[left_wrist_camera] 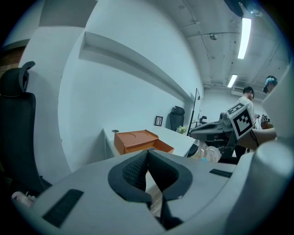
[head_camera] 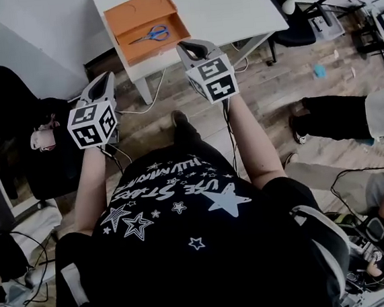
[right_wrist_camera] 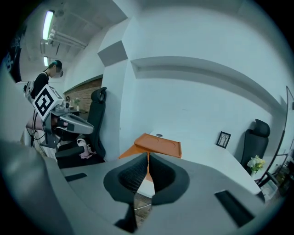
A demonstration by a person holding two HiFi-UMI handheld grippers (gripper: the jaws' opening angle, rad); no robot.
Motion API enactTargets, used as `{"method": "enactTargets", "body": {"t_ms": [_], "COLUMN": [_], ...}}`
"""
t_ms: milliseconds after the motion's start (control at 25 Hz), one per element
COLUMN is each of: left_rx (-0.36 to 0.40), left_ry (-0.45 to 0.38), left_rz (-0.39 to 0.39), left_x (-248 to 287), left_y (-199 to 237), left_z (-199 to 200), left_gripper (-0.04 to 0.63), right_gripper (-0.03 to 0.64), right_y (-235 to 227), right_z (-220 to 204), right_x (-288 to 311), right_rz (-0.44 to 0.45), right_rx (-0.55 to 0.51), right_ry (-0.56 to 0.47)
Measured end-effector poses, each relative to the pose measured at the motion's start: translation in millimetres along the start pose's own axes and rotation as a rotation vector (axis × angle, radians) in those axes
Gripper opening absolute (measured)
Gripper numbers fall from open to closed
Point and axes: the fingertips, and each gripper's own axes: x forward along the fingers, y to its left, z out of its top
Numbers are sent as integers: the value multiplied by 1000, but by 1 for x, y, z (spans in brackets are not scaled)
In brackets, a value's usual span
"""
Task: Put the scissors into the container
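Before the table, left tool and right tool hang closed and empty; scissors lie in the container

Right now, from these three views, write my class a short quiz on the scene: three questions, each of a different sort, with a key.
1. True or false: the scissors lie inside the orange container.
2. The left hand-held gripper is: A) shut on the scissors; B) shut and empty; C) wide open.
3. Fill in: the container stands on a white ____.
Key: 1 true; 2 B; 3 table.
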Motion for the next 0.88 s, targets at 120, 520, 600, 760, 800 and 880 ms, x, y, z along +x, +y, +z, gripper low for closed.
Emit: {"method": "enactTargets", "body": {"t_ms": [120,520,600,760,800,880], "left_rx": [13,57,61,75,77,80], "left_ry": [3,25,33,41,43,48], "left_rz": [-31,-132,-151,-182,-187,-194], "left_x": [-7,-35,-41,-48,-50,-54], "left_y": [-10,-43,-48,-58,-58,-57], "left_z": [-4,-30,-35,-42,-43,-47], "left_gripper": [18,18,18,18,18,18], "right_gripper": [49,49,49,49,49,49], "right_y": [4,24,27,30,31,37], "right_z": [-8,-42,-46,-50,-51,-53], "right_x": [-19,-78,-87,-105,-108,-112], "right_rz": [-36,-125,-139,-168,-173,-180], "right_rx": [23,133,159,190,193,198], "right_ry": [2,6,4,-11,-12,-9]}}
